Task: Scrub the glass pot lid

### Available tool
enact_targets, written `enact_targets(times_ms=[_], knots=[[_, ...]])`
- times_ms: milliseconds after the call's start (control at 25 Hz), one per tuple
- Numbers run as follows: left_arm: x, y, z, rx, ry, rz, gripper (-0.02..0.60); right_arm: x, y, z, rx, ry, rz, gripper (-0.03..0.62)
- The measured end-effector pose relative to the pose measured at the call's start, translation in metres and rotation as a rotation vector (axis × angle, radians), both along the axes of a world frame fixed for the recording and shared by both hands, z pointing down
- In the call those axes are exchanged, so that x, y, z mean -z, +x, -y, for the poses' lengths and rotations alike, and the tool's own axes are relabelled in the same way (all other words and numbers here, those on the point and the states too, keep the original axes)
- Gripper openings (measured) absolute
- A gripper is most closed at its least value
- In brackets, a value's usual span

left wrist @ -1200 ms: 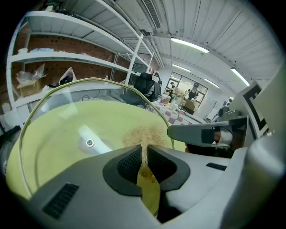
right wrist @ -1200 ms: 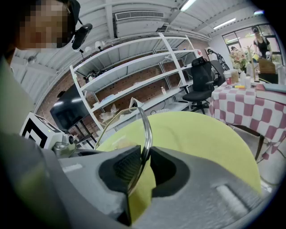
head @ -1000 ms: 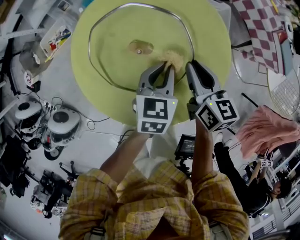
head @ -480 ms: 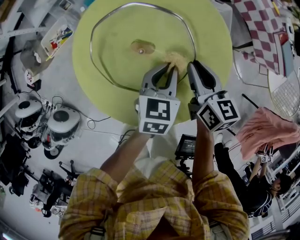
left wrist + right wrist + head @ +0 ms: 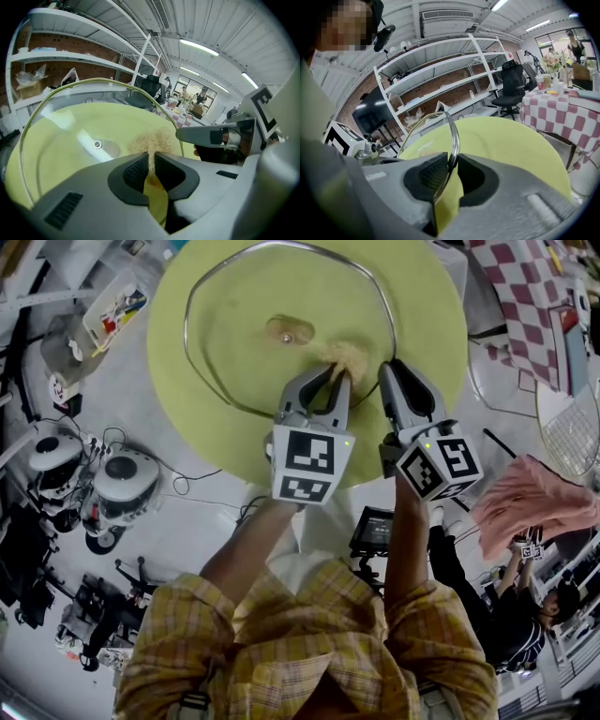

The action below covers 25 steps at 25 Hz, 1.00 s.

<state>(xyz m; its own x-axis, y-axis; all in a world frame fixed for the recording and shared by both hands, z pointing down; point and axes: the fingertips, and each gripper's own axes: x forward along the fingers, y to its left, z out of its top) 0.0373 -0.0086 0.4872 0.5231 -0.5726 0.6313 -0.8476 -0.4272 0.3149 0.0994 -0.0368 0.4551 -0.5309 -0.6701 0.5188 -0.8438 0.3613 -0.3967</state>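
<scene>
The glass pot lid (image 5: 244,306), clear with a metal rim and a small centre knob (image 5: 285,334), hangs edge-held over a round yellow-green table (image 5: 422,296). My right gripper (image 5: 392,371) is shut on the lid's rim (image 5: 453,133); in the right gripper view the rim runs between the pads of the right gripper (image 5: 452,171). My left gripper (image 5: 335,379) is shut on a tan fibrous scrub pad (image 5: 345,356) that presses on the glass just right of the knob. In the left gripper view the scrub pad (image 5: 152,140) sticks out past the left gripper (image 5: 151,165), beside the knob's screw (image 5: 97,144).
A red-checked table (image 5: 525,306) stands at the upper right, with a wire rack (image 5: 570,427) and a pink cloth (image 5: 534,498) below it. Round white machines and cables (image 5: 117,488) lie on the floor at left. Shelving (image 5: 440,79) stands behind the table.
</scene>
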Motion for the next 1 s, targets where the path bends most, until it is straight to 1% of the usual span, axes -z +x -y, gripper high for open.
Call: enact_targets(times_ms=[200,680,1000], knots=[[-0.003,-0.012,0.003,0.026,-0.009,0.004,0.043,0.0,-0.001,0.001,0.003,0.0,-0.007,0.066],[-0.007,-0.03,0.007,0.051,-0.009,0.043,0.043,0.002,0.003,0.006,-0.022,0.021,-0.03,0.061],[-0.011,-0.063,0.008,0.111,-0.025,0.074,0.043,0.003,0.004,0.008,-0.031,0.03,-0.038,0.06]])
